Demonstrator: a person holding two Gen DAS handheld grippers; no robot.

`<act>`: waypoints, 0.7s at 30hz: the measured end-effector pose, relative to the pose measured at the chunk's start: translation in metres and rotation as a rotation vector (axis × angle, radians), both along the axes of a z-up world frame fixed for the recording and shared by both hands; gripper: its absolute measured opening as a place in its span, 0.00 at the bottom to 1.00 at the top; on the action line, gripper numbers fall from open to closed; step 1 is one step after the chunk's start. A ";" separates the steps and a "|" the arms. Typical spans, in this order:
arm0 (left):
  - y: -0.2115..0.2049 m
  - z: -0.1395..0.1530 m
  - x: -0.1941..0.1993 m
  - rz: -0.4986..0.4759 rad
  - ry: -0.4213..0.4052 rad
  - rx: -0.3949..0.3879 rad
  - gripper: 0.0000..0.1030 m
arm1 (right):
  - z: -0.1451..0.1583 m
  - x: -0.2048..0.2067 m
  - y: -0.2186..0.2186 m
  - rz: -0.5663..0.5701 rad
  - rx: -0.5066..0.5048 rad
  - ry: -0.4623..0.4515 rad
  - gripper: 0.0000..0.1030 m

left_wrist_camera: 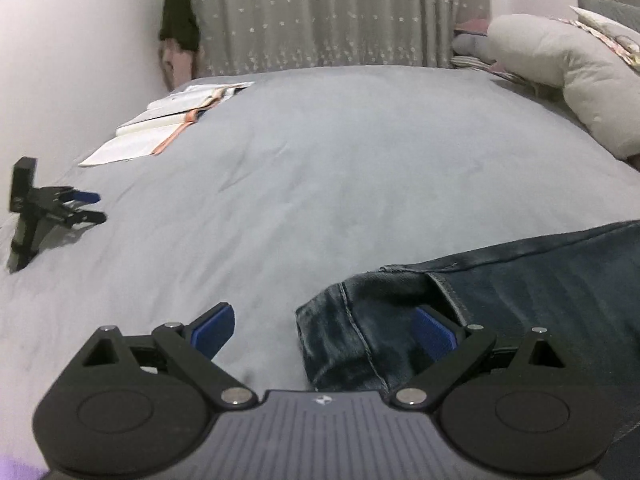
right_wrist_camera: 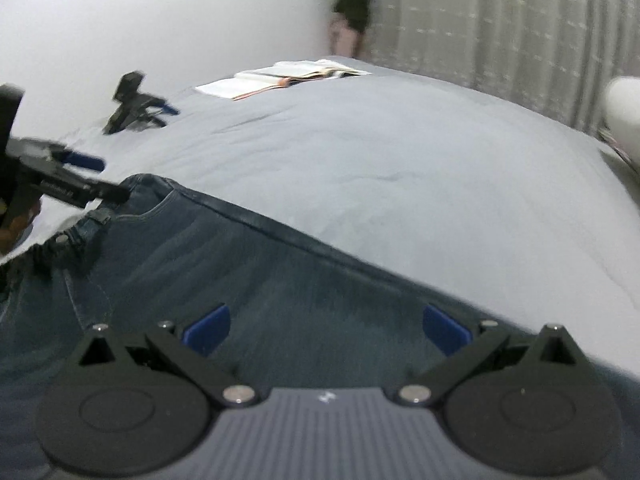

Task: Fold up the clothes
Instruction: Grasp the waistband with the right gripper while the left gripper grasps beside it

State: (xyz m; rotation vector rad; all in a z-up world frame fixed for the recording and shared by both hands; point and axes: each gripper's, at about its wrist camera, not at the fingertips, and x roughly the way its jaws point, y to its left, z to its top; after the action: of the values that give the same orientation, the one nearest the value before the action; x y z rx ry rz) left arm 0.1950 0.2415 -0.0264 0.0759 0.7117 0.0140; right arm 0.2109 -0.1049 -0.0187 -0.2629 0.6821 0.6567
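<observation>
Dark blue jeans (left_wrist_camera: 520, 300) lie flat on a grey bed sheet (left_wrist_camera: 320, 160). My left gripper (left_wrist_camera: 324, 330) is open at the waistband corner, its right blue pad over the denim and its left pad over the sheet. It also shows in the right wrist view (right_wrist_camera: 86, 178), at the far left by the jeans' corner. My right gripper (right_wrist_camera: 326, 330) is open and hovers low over the middle of the jeans (right_wrist_camera: 260, 280). Neither gripper holds anything.
A spare gripper (left_wrist_camera: 44, 208) lies on the sheet at the left, also in the right wrist view (right_wrist_camera: 136, 106). Open books (left_wrist_camera: 168, 124) lie at the far left. A pale pillow (left_wrist_camera: 568, 76) sits at the right. A starred curtain (left_wrist_camera: 340, 12) hangs behind.
</observation>
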 end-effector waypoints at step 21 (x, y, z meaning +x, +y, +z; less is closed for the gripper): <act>0.004 -0.007 0.011 0.002 0.037 -0.092 0.93 | -0.034 0.092 0.007 0.124 -0.039 0.152 0.72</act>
State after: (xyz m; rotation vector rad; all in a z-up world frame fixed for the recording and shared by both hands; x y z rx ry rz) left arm 0.2059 0.2455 -0.0331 -0.0127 0.7485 -0.0183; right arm 0.3028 -0.0977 -0.0526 -0.2955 0.8297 0.7875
